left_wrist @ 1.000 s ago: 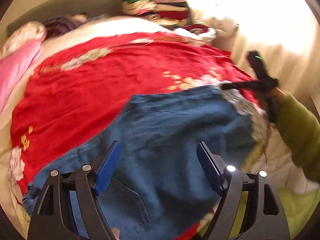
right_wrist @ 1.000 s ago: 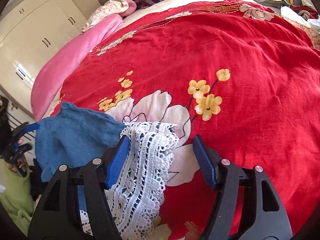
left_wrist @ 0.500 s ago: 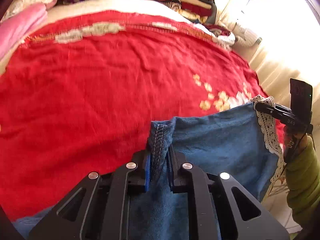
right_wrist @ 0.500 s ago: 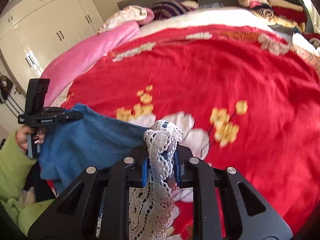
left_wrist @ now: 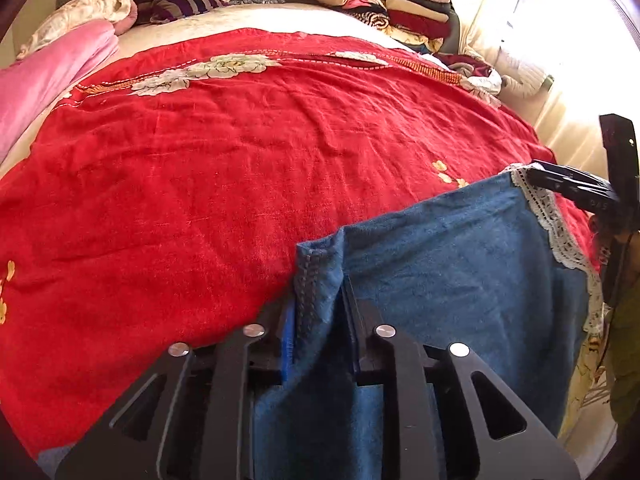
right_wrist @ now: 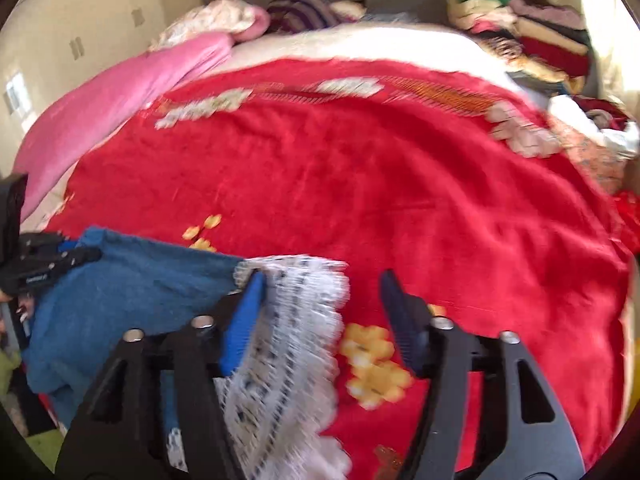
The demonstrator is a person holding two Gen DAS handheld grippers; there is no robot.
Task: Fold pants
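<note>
A: What are the tongs doing?

B: The left tongs (left_wrist: 318, 320) stand narrow, with a stitched seam edge of the blue denim pants (left_wrist: 440, 272) bunched between them. Their jaws are easing apart, though the cloth looks touched by both pads. The right tongs (right_wrist: 320, 312) are spreading wide. The white lace trim (right_wrist: 288, 340) of the pants lies against the left blue pad (right_wrist: 244, 324), while the right pad stands clear of it, so that grip looks given up.

A: And beyond the tongs?

B: The pants stretch between the two tongs, hanging below them toward the person. Ahead of both tongs spreads a bed under a red flowered blanket (left_wrist: 240, 160). A pink quilt (right_wrist: 120, 96) lies far ahead to the left, and a stack of folded clothes (left_wrist: 384, 4) sits far ahead to the right.

A: Which step is this?

B: I judge it an early one: the top edge has been carried out over the bed, and the cloth is being let go. The next move probably calls for laying the pants flat on the blanket, then regripping for the first fold.

A: Anything unclear?

B: Yes. The right wrist view is blurred, so the lace pattern smears. The lower pants are cut off below the frames, and I cannot tell legs from waist. Only a green sleeve (left_wrist: 628, 344) of the person shows.
</note>
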